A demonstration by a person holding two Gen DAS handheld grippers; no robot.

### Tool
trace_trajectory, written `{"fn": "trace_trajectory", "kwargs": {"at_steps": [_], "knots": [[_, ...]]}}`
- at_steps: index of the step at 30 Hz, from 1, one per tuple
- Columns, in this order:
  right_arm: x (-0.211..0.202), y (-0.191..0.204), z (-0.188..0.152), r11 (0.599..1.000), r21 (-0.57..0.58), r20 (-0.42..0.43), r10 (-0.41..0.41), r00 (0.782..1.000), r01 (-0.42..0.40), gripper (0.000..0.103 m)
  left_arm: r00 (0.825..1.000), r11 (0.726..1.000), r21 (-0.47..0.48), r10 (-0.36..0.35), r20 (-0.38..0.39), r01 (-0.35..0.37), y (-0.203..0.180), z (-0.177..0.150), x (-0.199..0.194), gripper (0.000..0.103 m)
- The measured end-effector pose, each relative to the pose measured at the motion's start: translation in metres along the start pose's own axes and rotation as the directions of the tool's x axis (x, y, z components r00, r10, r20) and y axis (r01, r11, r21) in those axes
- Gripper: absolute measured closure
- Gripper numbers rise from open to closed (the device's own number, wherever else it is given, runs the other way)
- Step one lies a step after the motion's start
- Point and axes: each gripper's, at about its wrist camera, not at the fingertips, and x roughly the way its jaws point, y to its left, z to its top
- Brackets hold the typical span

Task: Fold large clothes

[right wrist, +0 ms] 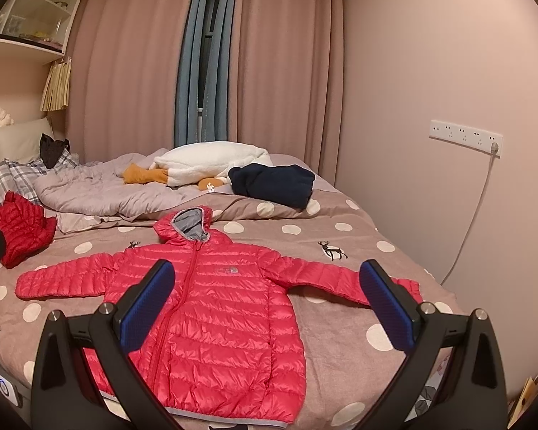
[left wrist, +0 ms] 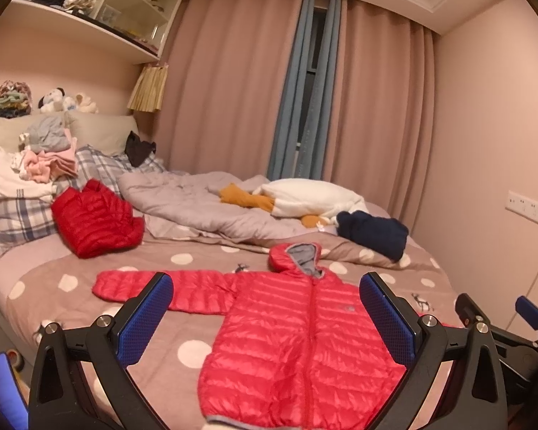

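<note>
I have both grippers hovering above the foot of the bed point(right wrist: 340, 322), and neither touches anything. The left gripper point(left wrist: 265, 317) has its jaws wide apart, empty; the right gripper point(right wrist: 267, 304) likewise, jaws spread with nothing between them.

The red hooded puffer jacket point(right wrist: 211, 308) lies flat on the polka-dot bedspread, zipped, front up, hood toward the curtains point(right wrist: 132, 64) and both sleeves stretched out sideways. From my left wrist view the jacket's body sits between the two blue pads point(left wrist: 143, 319).

Further up the bed, a second red puffer garment point(left wrist: 95, 222) sits crumpled near the plaid pillow point(left wrist: 14, 215), well apart from the jacket. A dark navy folded garment point(right wrist: 272, 184) rests beside a white plush toy point(right wrist: 211, 161) on the rumpled grey quilt point(left wrist: 190, 204). A stack of pink and white clothes point(left wrist: 43, 165) tops the pillow.

The wall shelf point(left wrist: 89, 25) has open cubbies: the left compartment holds heaped clothes; what is in the others I cannot make out.
</note>
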Motion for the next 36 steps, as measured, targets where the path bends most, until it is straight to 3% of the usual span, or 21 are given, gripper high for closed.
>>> {"fn": "trace_trajectory", "kwargs": {"at_steps": [36], "knots": [[0.0042,-0.0036,-0.0018,1.0,-0.001,-0.019,-0.017,1.0,0.017,0.0,1.0,1.0,-0.014,0.019,-0.001,-0.019,0.0007,0.0002,0.0031,0.001]]}}
